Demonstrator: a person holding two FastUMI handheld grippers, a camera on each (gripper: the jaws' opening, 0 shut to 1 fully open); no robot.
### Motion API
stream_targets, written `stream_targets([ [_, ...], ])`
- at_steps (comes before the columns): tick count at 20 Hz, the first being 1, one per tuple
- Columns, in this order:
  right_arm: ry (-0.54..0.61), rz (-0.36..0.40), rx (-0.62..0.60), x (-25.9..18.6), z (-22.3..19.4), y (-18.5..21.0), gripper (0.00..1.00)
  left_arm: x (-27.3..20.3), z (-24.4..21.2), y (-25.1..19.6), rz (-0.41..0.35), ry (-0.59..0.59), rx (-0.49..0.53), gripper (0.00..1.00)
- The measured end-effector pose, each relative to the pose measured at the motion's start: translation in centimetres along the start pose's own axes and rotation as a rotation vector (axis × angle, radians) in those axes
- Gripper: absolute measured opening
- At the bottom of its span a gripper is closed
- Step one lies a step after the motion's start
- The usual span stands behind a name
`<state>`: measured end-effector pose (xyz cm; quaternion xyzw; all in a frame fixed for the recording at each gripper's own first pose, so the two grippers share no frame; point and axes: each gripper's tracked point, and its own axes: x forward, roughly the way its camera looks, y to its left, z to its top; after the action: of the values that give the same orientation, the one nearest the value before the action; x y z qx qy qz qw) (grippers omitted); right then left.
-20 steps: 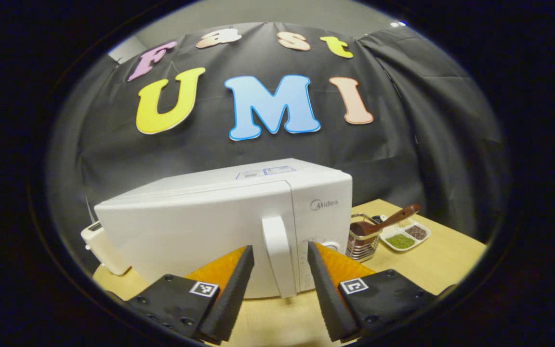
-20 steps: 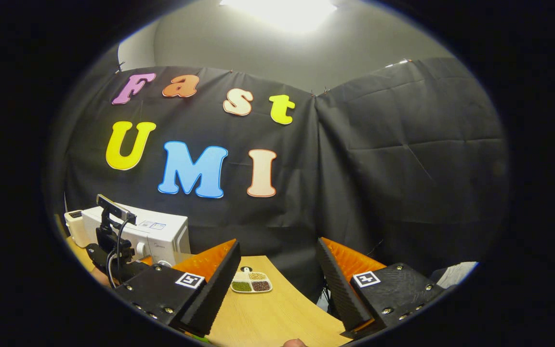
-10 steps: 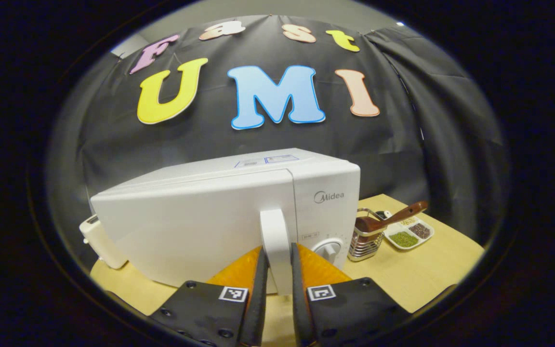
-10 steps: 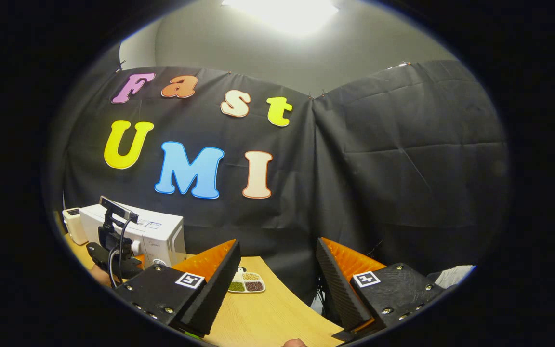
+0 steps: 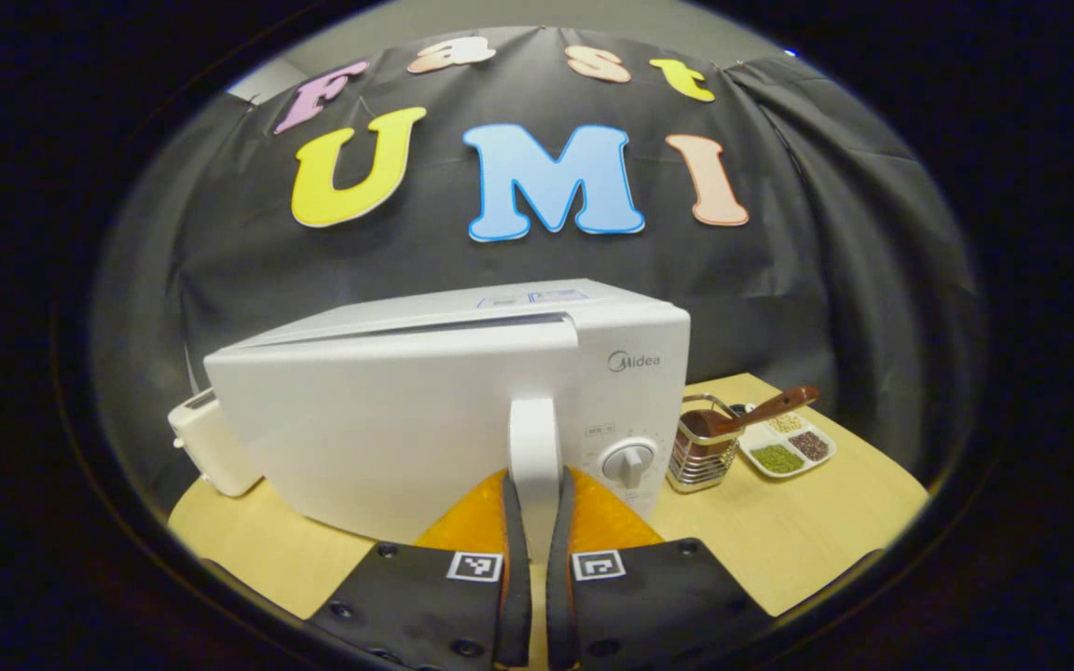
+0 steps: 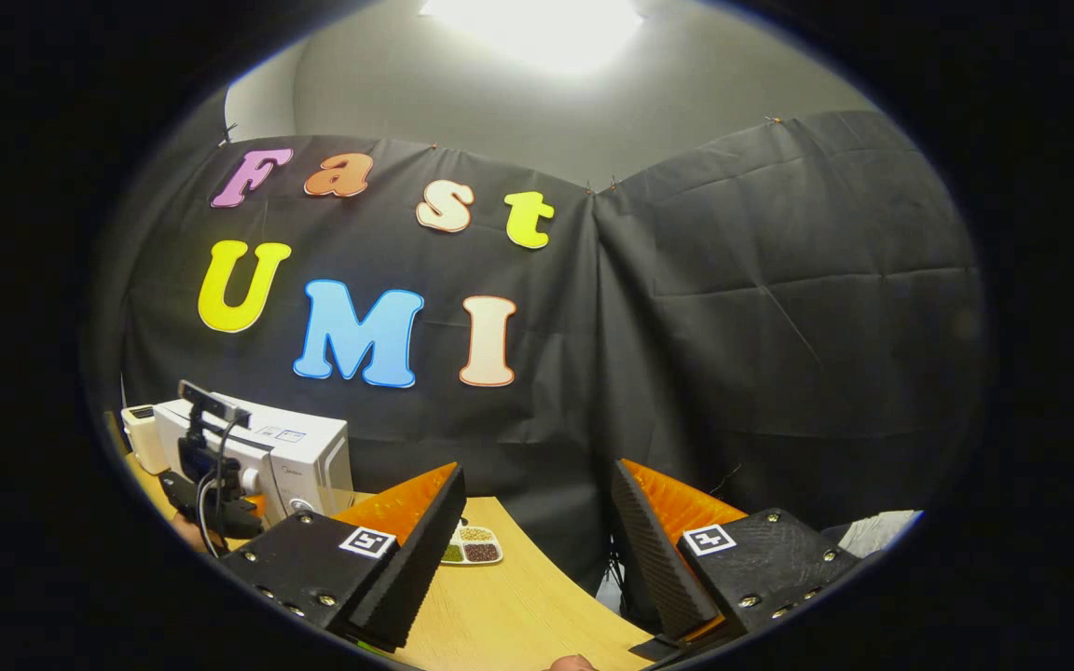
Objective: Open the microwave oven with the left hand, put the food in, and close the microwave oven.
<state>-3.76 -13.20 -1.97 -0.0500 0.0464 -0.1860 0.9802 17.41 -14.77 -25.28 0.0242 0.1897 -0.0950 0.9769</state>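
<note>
— Microwave (image 5: 406,410): where, and any writing?
— On the wooden table (image 5: 779,550), badged "Midea"; left gripper (image 5: 534,503) clamps its handle (image 5: 534,447), door ajar; right gripper (image 6: 537,531) gapes, holding nothing; black cloth behind.

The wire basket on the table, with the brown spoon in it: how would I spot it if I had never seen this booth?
Find the white microwave on the wooden table. Just past its dial side stands the wire basket, between the oven and a white tray of seeds. It alone is shiny metal, with a brown spoon leaning out.
</note>
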Motion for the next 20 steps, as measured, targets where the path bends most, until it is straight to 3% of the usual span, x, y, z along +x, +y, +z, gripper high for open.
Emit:
stream_targets([
  [6, 0.009, 0.092, 0.049, 0.0, -1.0, 1.3, 0.96, -4.4, -1.5, 1.4, 0.008, 0.021, -0.001, 0.13],
  [16, -0.019, 0.384, 0.057, -0.9, -0.6, 5.7, 0.96, -11.5, -3.8, 5.4, 0.136, 0.051, -0.03, 0.13],
  [20, -0.042, 0.461, 0.064, -2.0, 0.1, 8.0, 0.96, -14.3, -4.9, 7.8, 0.175, 0.054, -0.038, 0.13],
])
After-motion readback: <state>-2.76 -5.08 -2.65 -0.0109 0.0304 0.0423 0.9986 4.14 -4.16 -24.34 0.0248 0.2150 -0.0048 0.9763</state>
